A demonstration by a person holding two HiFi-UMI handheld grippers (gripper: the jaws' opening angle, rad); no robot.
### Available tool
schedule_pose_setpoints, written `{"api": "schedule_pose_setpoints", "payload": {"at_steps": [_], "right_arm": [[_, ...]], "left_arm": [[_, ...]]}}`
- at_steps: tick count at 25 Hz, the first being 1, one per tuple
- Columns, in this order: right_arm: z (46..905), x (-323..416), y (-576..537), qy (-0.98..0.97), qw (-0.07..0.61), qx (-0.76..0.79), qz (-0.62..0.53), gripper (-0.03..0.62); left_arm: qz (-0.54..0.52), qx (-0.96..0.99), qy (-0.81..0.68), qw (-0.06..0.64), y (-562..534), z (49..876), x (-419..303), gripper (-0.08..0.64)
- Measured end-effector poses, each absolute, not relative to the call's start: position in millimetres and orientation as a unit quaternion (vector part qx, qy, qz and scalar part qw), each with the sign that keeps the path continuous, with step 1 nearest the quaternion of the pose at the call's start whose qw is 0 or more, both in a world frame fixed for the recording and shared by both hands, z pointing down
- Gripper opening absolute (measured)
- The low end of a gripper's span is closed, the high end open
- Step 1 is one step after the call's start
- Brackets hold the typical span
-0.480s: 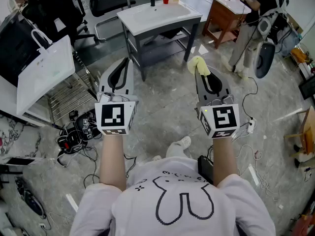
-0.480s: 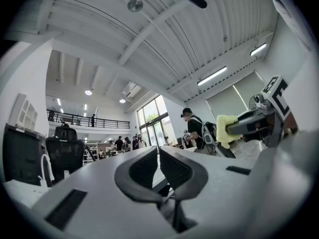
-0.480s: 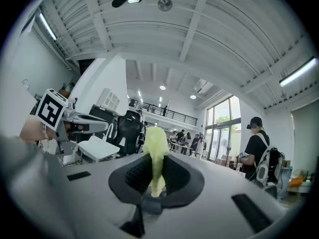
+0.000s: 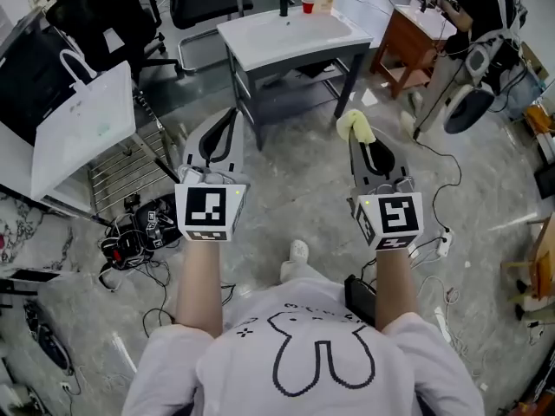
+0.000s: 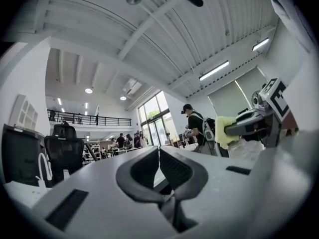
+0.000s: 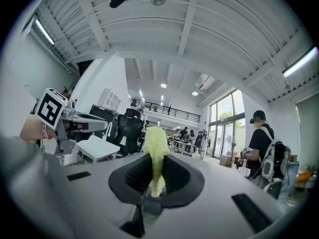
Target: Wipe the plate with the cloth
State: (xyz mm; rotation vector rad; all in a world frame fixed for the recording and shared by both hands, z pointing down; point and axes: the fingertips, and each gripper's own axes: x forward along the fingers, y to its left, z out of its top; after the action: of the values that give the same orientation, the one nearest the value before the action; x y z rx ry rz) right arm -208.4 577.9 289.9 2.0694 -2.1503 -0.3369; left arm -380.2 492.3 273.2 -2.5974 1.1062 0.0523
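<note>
- Right hand-held gripper: jaws clenched on the cloth, which is yellow. They pinch its lower fold, and the rest stands up in a loose bunch past the tips.
- Judgement: pinching one fold leaves that free bunch out front as the wiping face.
- In the head view the cloth sits right of centre, carried in the air over the floor and resting on nothing.
- Left hand-held gripper: jaws closed together, nothing between them. Judgement: it is kept empty so it can steady the plate once the plate is reached.
- Both grippers are held about level, side by side and well apart. They point toward the white-topped bench at the upper centre of the head view. The person stands short of it, so this reads as an approach rather than wiping.
- Plate: it shows in no view. The far edge of the bench top carries a red cup and two upright containers. I cannot make out a plate there.
- Judgement: wiping is not yet begun, and the plate must be found first.
- Count: two hand-held grippers, one cloth, one bench ahead, one red cup, no plates seen.
</note>
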Motion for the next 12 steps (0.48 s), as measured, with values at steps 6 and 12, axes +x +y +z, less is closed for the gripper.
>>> {"api": "schedule_pose_setpoints", "payload": {"at_steps": [6, 12], "right_arm": [[293, -164, 524, -0.731, 0.056, 0.672, -0.106, 0.051], [287, -117, 475, -0.742, 0.06, 0.658, -0.109, 0.051]], "left_arm": [[0.01, -0.908, 0.391, 0.149, 442, 276, -335, 0.095], [0.004, -0.905, 0.401, 0.142, 399, 279, -288, 0.156]]}}
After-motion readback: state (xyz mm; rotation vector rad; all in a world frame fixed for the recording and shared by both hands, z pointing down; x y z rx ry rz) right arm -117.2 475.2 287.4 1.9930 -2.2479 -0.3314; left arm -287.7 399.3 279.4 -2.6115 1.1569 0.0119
